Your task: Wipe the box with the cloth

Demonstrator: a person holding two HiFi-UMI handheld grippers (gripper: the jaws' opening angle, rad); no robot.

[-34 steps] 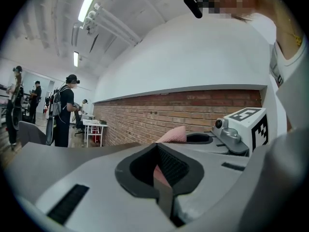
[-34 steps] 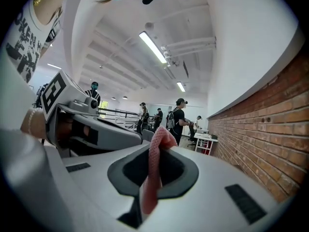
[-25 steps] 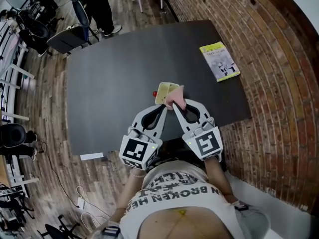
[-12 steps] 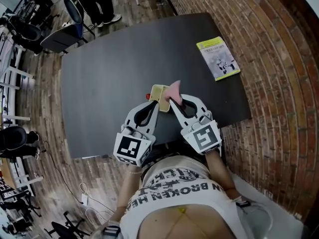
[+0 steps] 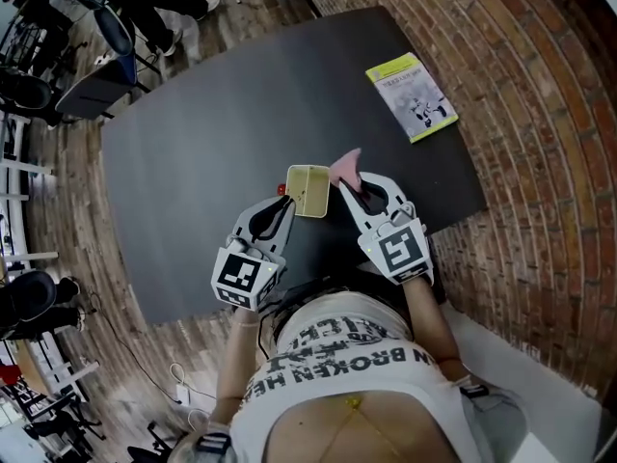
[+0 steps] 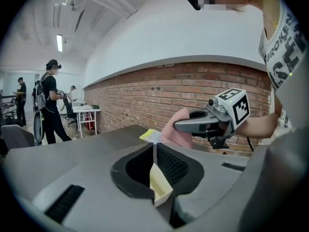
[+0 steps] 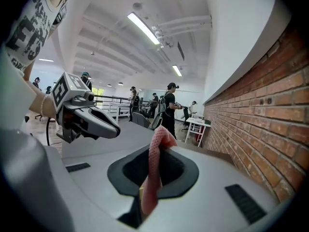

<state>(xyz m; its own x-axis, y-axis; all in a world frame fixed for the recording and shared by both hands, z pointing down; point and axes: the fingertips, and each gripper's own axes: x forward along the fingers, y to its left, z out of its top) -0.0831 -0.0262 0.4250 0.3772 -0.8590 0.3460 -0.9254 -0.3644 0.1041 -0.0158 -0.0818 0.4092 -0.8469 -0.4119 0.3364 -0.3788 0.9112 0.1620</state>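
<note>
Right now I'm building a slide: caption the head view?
Left gripper grips a yellow box, right gripper a pink cloth, over a dark table.

One pale yellow box [image 5: 308,190], one pink cloth [image 5: 345,167], one yellow-green booklet [image 5: 410,95], one dark counter [image 5: 193,162]. Two grippers, left gripper [image 5: 293,204] and right gripper [image 5: 339,187], each with two fingers [image 6: 72,178].
</note>
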